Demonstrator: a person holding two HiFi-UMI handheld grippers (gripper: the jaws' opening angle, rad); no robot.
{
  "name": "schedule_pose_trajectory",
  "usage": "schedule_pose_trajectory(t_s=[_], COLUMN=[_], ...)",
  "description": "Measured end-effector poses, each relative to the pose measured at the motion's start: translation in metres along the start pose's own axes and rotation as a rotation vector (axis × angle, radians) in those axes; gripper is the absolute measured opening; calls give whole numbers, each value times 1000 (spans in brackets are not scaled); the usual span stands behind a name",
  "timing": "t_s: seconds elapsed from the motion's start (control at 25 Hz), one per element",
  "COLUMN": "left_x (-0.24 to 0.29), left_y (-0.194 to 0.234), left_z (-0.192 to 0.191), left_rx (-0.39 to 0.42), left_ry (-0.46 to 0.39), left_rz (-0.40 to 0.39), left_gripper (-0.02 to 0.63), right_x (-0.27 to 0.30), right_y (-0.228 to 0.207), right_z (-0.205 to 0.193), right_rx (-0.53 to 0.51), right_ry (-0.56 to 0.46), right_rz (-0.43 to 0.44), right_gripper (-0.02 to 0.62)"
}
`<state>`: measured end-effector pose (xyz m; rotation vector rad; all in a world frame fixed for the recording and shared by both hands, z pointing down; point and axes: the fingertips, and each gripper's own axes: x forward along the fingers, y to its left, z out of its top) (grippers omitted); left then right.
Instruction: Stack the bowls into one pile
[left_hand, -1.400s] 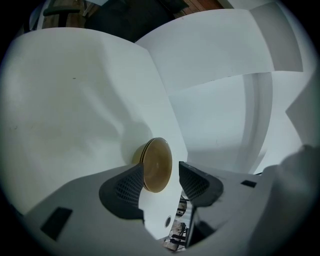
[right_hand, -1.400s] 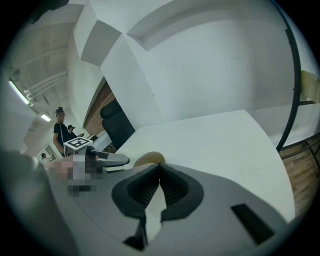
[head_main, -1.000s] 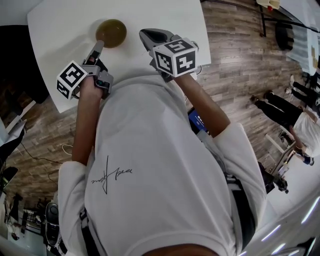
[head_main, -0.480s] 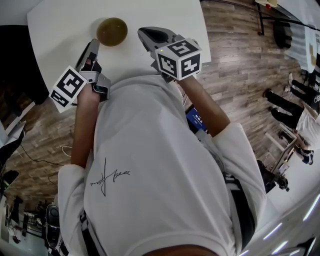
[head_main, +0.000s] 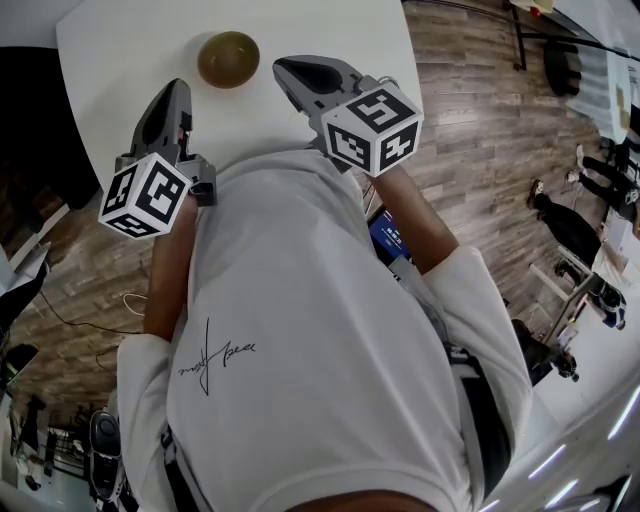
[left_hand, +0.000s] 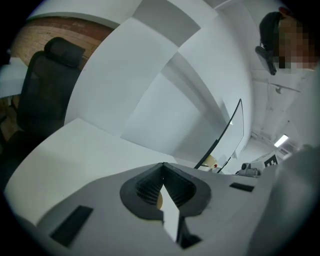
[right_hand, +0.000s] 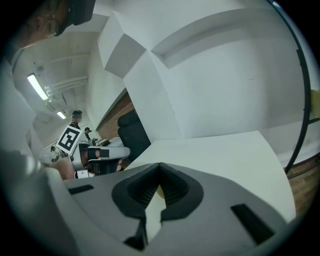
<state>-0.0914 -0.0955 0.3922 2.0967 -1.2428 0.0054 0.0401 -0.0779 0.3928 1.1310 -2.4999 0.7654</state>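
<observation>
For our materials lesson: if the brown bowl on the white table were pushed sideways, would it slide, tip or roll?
Probably slide: the brown bowl sits upright and wide, and the table looks smooth. Its round rim suggests rolling only if tipped on edge.

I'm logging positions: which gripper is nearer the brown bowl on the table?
Right, narrowly. The right gripper, shut and empty, hovers just right of the bowl. The left gripper is to the bowl's left and closer to the person, slightly farther off, its jaws just closed on nothing.

Head view steeply down; gripper views level along fingers (left_hand: 145, 187); all share table (head_main: 120, 40).
</observation>
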Motion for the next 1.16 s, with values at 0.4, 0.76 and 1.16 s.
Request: schedule_pose_trajectory(t_s=[0.4, 0.76, 1.16], left_x=[-12, -21, -20], left_y=[-18, -20, -18], left_z=[-10, -13, -12], left_rx=[132, 204, 292], left_ry=[15, -7, -12], left_rz=[-66, -48, 9], left_gripper=[8, 8, 8], right_x=[-6, -6, -12], right_y=[16, 22, 23], right_z=[-1, -4, -4], right_rx=[-29, -64, -73], right_ry=[-6, 1, -20], right_rz=[17, -3, -79], right_gripper=[9, 9, 9])
